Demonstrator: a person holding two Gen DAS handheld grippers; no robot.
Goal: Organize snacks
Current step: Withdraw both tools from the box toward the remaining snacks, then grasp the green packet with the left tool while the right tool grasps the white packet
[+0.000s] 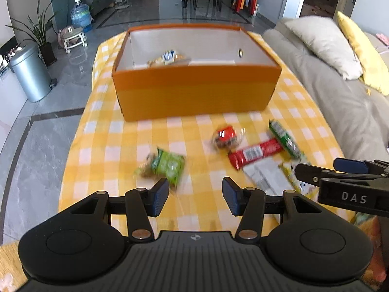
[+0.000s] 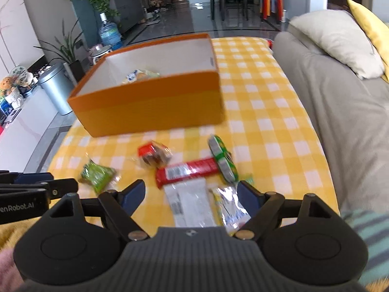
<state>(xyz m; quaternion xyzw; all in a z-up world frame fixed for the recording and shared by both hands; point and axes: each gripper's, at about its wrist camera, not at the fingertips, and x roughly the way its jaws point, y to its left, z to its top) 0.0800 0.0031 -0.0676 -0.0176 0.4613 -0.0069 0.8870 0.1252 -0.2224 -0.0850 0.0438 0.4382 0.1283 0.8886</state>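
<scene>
An orange box (image 1: pixel 194 92) (image 2: pixel 150 107) stands on the yellow checked tablecloth with a snack packet (image 1: pixel 167 58) (image 2: pixel 141 75) inside. Loose snacks lie in front of it: a green packet (image 1: pixel 167 166) (image 2: pixel 97 175), a red-labelled clear packet (image 1: pixel 225 137) (image 2: pixel 154 155), a red bar (image 1: pixel 255 153) (image 2: pixel 187 171), a green bar (image 1: pixel 284 138) (image 2: pixel 222 159), a white packet (image 1: pixel 265 178) (image 2: pixel 189 202) and a yellow-white packet (image 2: pixel 231 204). My left gripper (image 1: pixel 195 196) is open above bare cloth, right of the green packet. My right gripper (image 2: pixel 192 194) is open over the white and yellow-white packets, holding nothing.
A grey sofa (image 1: pixel 340 92) (image 2: pixel 340 109) with cushions runs along the table's right side. To the left the table edge drops to a tiled floor with a metal bin (image 1: pixel 31 73) (image 2: pixel 56 85), plants and a water bottle (image 1: pixel 80 14). The right gripper's side (image 1: pixel 352 187) shows at the left view's right edge.
</scene>
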